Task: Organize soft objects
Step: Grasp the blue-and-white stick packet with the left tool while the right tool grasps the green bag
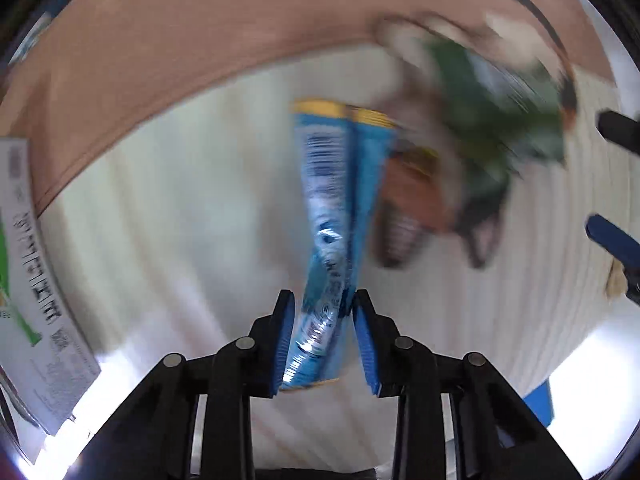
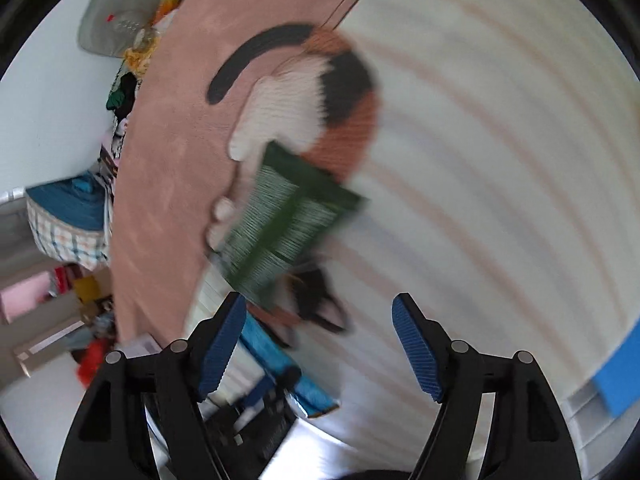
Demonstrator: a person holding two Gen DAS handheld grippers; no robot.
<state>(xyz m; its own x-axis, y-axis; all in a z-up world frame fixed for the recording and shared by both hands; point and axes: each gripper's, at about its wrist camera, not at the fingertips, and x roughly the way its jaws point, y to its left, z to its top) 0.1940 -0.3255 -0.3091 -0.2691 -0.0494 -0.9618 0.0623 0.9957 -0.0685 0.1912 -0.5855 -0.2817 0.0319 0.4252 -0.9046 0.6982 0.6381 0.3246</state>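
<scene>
My left gripper (image 1: 323, 326) is shut on a blue soft packet with yellow ends (image 1: 334, 216) and holds it above a pale striped rug (image 1: 168, 220). The same blue packet shows low in the right wrist view (image 2: 276, 364), with the left gripper under it. A green packet (image 2: 288, 224) lies on a calico cat design (image 2: 320, 92) on the rug; it also shows blurred in the left wrist view (image 1: 492, 120). My right gripper (image 2: 320, 344) is open and empty, just short of the green packet. Its fingers (image 1: 612, 236) show at the right edge of the left wrist view.
The rug has a pink border (image 2: 168, 160). A white printed box (image 1: 36, 280) lies at the left. A checked basket with blue cloth (image 2: 68, 216) and cluttered shelves (image 2: 60, 300) stand beyond the rug. A blue flat thing (image 2: 616, 376) lies at the right.
</scene>
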